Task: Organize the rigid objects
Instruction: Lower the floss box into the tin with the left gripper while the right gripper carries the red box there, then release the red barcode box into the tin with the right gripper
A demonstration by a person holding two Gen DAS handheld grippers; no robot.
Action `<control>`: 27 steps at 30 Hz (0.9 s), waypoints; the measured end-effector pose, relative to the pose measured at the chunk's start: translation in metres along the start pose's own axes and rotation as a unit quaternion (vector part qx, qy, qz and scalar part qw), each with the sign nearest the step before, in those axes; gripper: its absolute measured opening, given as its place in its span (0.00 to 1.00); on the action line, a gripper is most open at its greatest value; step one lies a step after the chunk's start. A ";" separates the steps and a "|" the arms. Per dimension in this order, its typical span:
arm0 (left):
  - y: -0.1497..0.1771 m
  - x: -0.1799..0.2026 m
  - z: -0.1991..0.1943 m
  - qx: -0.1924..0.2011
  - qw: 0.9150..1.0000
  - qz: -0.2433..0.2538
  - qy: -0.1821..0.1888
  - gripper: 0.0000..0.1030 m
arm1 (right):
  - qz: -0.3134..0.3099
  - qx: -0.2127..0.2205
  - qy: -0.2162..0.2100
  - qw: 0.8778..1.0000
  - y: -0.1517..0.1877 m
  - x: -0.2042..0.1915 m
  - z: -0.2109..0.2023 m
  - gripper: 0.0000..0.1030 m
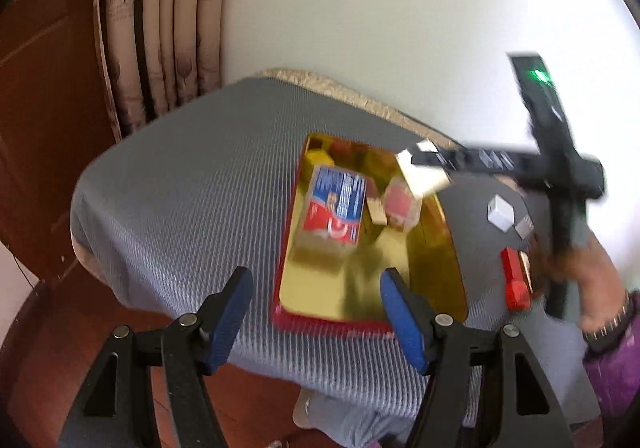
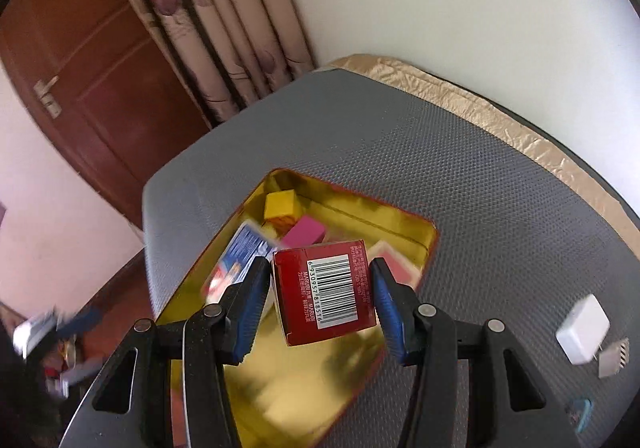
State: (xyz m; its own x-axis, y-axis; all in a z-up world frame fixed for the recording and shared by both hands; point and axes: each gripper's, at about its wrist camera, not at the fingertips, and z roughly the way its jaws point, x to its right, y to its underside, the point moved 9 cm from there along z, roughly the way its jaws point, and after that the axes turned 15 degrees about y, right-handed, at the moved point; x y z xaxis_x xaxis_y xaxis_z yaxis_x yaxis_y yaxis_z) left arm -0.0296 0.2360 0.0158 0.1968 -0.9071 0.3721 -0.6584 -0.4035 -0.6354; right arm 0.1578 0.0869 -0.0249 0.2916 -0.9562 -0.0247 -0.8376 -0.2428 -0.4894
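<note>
Tin [image 2: 428, 244] far end crowded; near floor bare; mat [image 1: 180, 208] left open.

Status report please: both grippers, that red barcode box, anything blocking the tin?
Left gripper open, empty, at the gold tin's near end. Right gripper shut on the red box, above the tin. Near end bare; blue carton and blocks fill the far end.

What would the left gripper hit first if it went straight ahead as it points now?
Probably the gold tray: the open left gripper points at its bare near end, short of the blue-and-red box. Depth is unclear.
</note>
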 end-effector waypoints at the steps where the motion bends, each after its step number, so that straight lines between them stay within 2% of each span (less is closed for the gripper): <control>1: 0.004 -0.003 0.004 -0.009 1.000 -0.001 -0.008 0.66 | 0.000 -0.007 0.006 1.000 -0.003 -0.002 0.008 0.47; 7: 0.019 -0.011 0.020 -0.030 0.999 -0.007 -0.026 0.66 | 0.015 -0.033 0.043 0.998 -0.010 -0.001 0.038 0.48; 15: 0.033 -0.012 0.029 -0.061 0.997 0.014 -0.052 0.66 | 0.036 -0.041 0.049 0.997 -0.017 -0.004 0.054 0.49; 19: 0.036 -0.010 0.030 -0.067 0.996 0.022 -0.054 0.66 | 0.050 -0.026 0.040 0.998 -0.022 -0.006 0.047 0.51; 21: 0.038 -0.010 0.032 -0.074 0.996 0.023 -0.054 0.66 | 0.060 -0.012 0.031 0.998 -0.027 -0.005 0.039 0.58; 25: 0.040 -0.006 0.033 -0.083 0.994 0.035 -0.060 0.66 | 0.084 0.033 0.013 0.996 -0.028 0.003 0.002 0.62; 27: 0.040 -0.001 0.032 -0.080 0.994 0.045 -0.062 0.66 | 0.103 0.068 0.007 0.992 -0.016 0.014 -0.027 0.79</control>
State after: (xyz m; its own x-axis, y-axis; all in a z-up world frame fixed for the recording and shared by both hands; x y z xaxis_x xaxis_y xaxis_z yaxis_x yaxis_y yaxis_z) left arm -0.0330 0.2171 -0.0318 0.2133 -0.9504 0.2262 -0.7826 -0.3048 -0.5428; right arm 0.1631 0.0727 0.0063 0.1130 -0.9858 -0.1240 -0.8081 -0.0185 -0.5888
